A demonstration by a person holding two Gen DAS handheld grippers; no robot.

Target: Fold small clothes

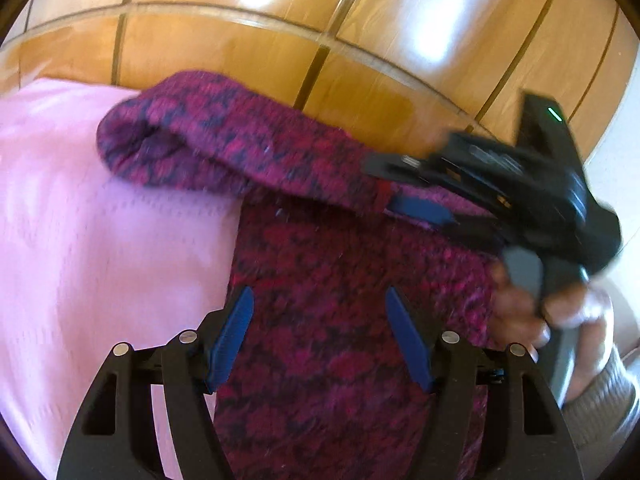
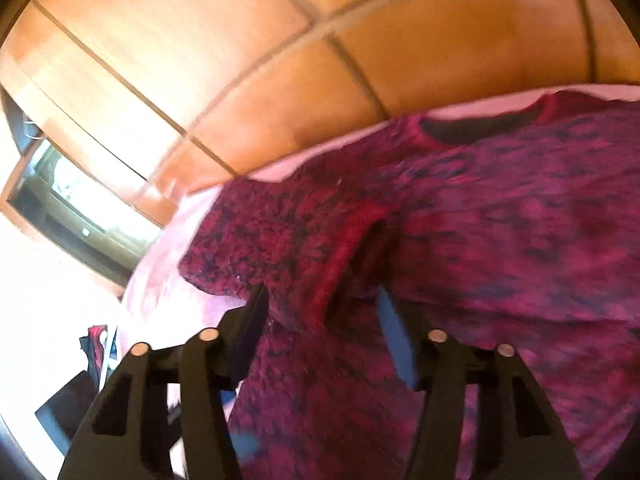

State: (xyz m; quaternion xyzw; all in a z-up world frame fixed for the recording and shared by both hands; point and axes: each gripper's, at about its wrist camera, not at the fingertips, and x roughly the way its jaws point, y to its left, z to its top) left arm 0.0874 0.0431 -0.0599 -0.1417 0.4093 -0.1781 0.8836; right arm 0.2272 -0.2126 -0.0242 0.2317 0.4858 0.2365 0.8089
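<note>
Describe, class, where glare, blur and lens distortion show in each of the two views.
Left wrist view: bright glare patches on the wooden panels, the right gripper smeared by motion blur, edges bowed by the fisheye. Right wrist view: whole frame soft, the sweater blurred, the white area at left overexposed, panel lines curved.

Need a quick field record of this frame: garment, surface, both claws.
garment: magenta-and-dark knit sweater, one sleeve folded across the body
surface: pink sheet, under the sweater
backdrop: wooden panels
left claw: open over the sweater body, nothing pinched
right claw: at a sleeve hem; jaws straddle the knit, grip unclear from blur
right hand: holds the right claw's handle
</note>
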